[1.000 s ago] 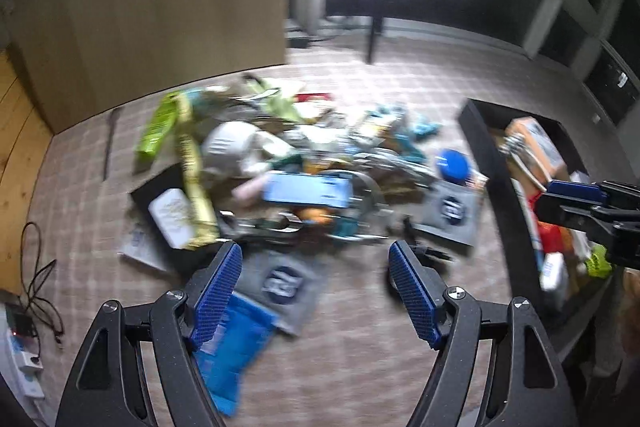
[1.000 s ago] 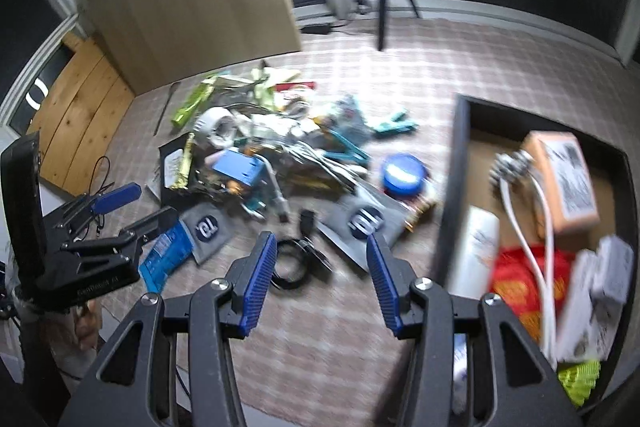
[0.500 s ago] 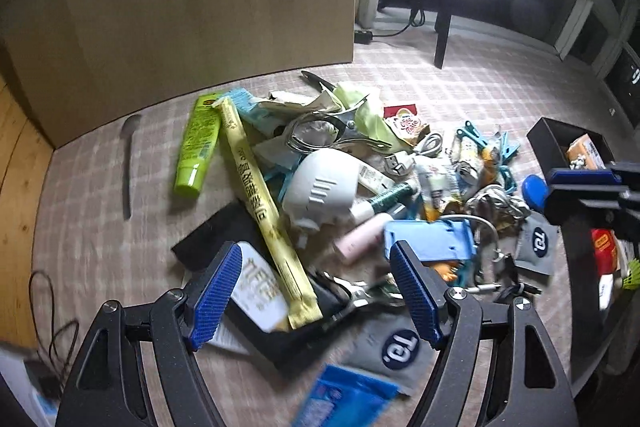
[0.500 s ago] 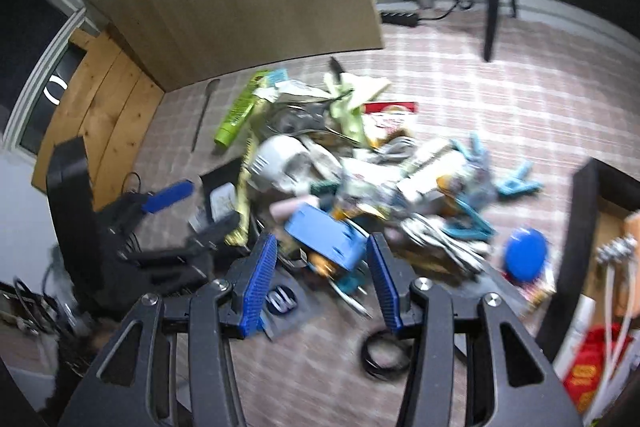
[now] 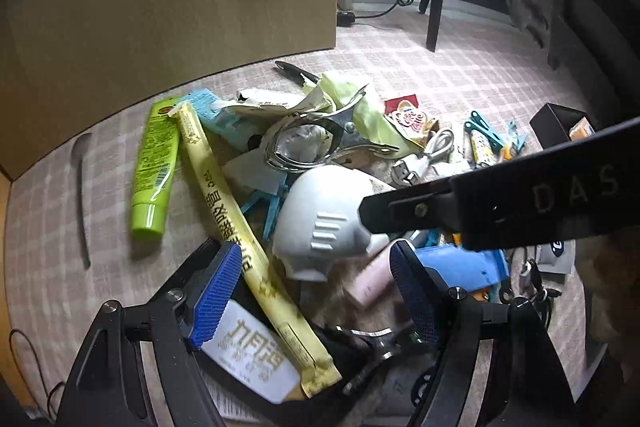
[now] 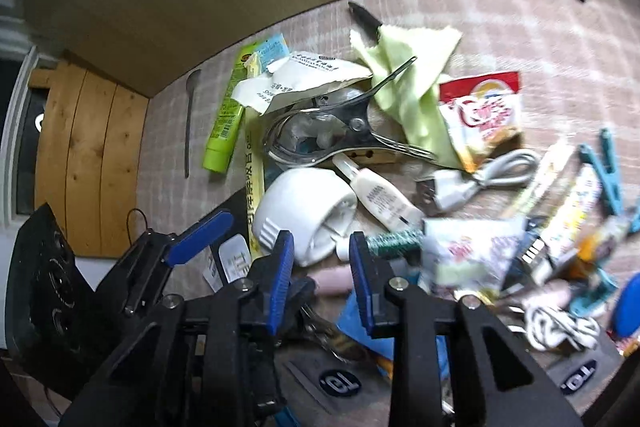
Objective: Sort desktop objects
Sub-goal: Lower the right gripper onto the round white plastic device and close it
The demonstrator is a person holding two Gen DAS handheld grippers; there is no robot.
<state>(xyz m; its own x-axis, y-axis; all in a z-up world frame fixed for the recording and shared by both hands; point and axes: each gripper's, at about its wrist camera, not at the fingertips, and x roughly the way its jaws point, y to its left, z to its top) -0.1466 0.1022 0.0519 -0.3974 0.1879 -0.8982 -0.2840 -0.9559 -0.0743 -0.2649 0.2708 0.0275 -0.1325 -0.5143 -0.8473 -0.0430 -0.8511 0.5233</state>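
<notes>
- Left wrist view: the left gripper [image 5: 316,291] hangs with its blue pads spread wide and grasps nothing; it points down at a heap of small objects on a checked worktop [image 5: 460,75].
- Between and just beyond its pads lie a long yellow packet [image 5: 224,203], a white rounded plastic piece [image 5: 324,211] and a pink tube [image 5: 370,285]; none of them touches a pad.
- A white card with gold lettering [image 5: 252,359] lies under the near end of the yellow packet, on a black pouch.
- A lime-green tube [image 5: 154,167] lies left of the heap, and a grey spoon [image 5: 80,195] lies apart, farther left.
- Metal tongs [image 5: 316,143] rest on top of the pile, by a pale green cloth [image 5: 360,107].
- The black body of the right gripper [image 5: 500,203] crosses the right half of this view, above a blue box [image 5: 460,267].
- Right wrist view: the right gripper [image 6: 322,275] is closing, its pads fairly near each other, nothing clamped between them.
- Just past its tips sits the white plastic piece [image 6: 300,211], with a small white bottle [image 6: 384,199] beside it.
- The left gripper [image 6: 192,239] shows at lower left, spread open.
- A red-and-white snack bag [image 6: 484,111] and a white cable [image 6: 480,179] lie to the right; that side is blurred.
</notes>
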